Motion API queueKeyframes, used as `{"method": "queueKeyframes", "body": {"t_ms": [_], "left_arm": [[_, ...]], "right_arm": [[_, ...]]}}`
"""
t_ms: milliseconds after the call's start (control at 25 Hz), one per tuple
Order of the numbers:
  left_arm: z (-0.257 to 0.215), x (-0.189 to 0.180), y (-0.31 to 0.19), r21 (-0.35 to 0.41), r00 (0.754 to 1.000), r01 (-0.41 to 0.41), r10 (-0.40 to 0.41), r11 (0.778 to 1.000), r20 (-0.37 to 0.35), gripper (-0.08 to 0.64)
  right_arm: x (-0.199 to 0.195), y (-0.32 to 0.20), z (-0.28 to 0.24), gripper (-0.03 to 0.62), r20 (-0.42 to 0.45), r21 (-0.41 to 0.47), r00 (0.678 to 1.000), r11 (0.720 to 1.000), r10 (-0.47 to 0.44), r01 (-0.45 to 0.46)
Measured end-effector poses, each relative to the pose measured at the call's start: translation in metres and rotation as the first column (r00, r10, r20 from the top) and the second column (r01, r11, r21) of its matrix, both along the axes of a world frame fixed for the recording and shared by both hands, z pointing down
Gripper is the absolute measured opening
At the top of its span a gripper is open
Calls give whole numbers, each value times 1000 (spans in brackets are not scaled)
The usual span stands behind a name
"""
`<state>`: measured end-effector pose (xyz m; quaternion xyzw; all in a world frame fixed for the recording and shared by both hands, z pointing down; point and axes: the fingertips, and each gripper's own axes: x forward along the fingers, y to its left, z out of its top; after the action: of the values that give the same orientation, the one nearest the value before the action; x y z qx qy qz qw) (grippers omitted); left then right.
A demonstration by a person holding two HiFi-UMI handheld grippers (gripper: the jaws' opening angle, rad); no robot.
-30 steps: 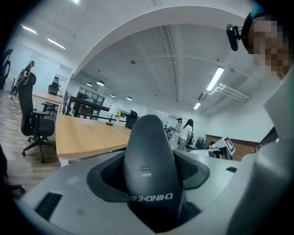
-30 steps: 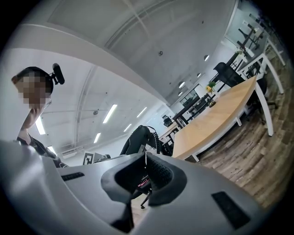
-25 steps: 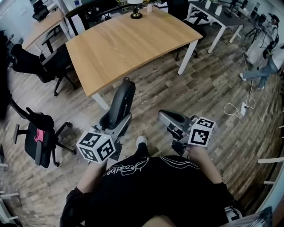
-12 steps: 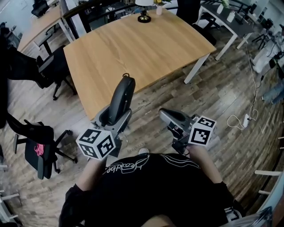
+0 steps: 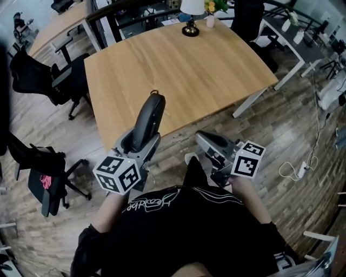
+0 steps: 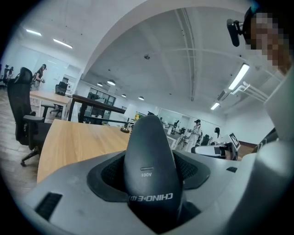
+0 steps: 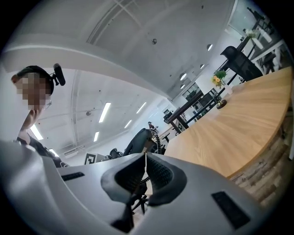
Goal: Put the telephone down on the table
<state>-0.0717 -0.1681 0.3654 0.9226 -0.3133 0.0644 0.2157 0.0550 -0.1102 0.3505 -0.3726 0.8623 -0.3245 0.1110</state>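
One lamp (image 5: pixel 191 6) (far edge) on table (image 5: pixel 178 70), office chair (image 5: pixel 58 81) beside, telephone (image 5: pixel 148 121) gripped

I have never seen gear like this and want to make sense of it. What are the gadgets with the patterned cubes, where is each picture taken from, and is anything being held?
There is no robot here. A person at a wooden table holds a hand-held gripper in each hand. The patterned cubes are parts of those tools.

The head view comes from a camera on the person's head, looking steeply down. The two gripper views come from a camera riding on each tool, looking along its jaws.

The left hand-held gripper clamps a black telephone handset, held upright near the table's near edge and not yet set down. The right hand-held gripper has its jaws together with nothing between them.

At the table's far end stand a lamp and a small vase of flowers.
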Motion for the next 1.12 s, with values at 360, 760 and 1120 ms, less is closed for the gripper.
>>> {"method": "queueKeyframes", "body": {"t_ms": [360,760,1120], "left_arm": [[14,29,-103,-32,984,173,-172,984,46,285],[33,68,-186,-78,952,298,-291,951,93,285],[73,82,-237,-134,925,366,-345,921,157,285]], "right_arm": [[32,-129,6,40,14,-24,982,981,-190,190],[67,-230,29,40,18,-92,941,937,-337,337],[88,-283,61,40,35,-164,921,907,-389,389]]}}
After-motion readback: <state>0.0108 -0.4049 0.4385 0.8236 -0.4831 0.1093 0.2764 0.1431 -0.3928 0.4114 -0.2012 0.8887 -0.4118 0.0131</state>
